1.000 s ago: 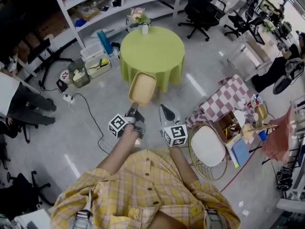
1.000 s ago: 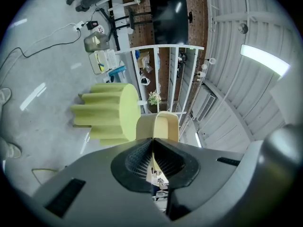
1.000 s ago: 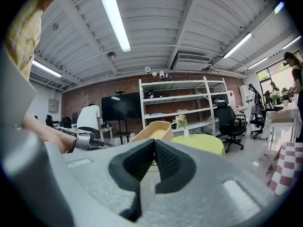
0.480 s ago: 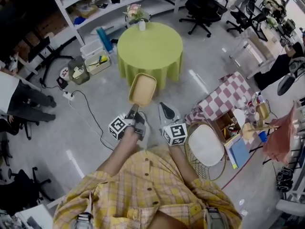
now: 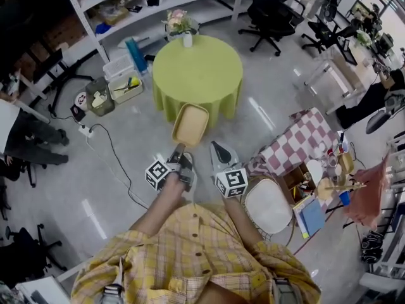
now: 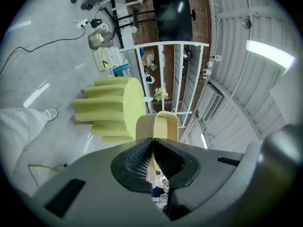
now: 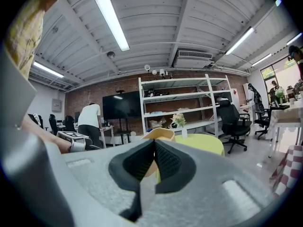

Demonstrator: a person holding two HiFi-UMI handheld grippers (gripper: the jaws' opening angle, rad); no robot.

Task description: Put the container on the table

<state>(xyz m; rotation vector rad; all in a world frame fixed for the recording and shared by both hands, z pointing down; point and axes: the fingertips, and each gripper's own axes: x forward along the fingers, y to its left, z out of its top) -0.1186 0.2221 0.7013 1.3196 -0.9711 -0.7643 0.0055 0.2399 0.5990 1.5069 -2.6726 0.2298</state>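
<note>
Container point(image 5: 190, 124) is clamped by its rim in my left gripper point(image 5: 179, 152), still airborne just short of the green surface point(image 5: 199, 68). Right gripper point(image 5: 217, 148) is closed and empty. Over the past second I'm barely any closer, so placement is still pending.

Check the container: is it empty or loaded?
Empty: the head view looks into the container and shows only its bare tan inside. The left gripper is shut on its rim.

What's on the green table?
Only a flower vase, at the far edge of the table. The container, clamped in the left hand-held gripper, hides part of the near drape.
</note>
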